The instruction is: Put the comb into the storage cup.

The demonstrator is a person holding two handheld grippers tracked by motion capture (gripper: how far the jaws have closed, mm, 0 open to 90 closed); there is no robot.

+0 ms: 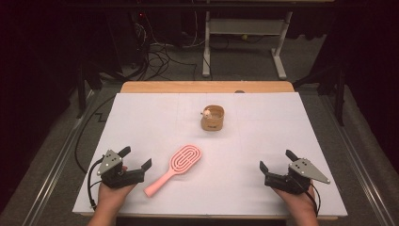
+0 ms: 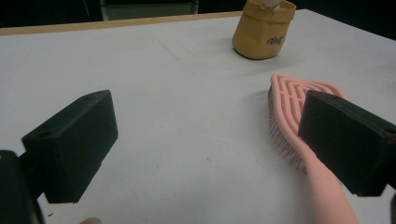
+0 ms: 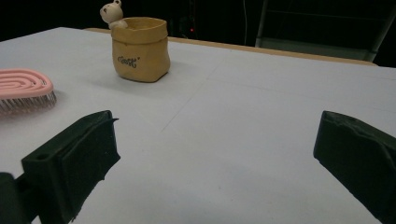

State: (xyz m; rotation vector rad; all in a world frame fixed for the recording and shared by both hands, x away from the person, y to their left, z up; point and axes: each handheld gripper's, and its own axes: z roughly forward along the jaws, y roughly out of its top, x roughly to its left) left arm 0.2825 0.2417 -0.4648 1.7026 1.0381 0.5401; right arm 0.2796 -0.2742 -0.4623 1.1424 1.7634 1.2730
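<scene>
Left black hand-held gripper (image 1: 136,158) sits wide open and empty at the near edge; right black hand-held gripper (image 1: 275,160) likewise. Pink plastic slotted hairbrush (image 1: 176,168) lies bristles-down just beside the left gripper. Farther back stands the tan sack-shaped pot (image 1: 212,117).

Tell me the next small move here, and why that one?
Probably ease the left gripper a little toward the pink brush and line its open jaws up across the handle. That gripper sits right beside the brush, holding nothing, while the right gripper, also open, rests well off to the other side. The tan pot stands farther back, upright, apart from both.
</scene>
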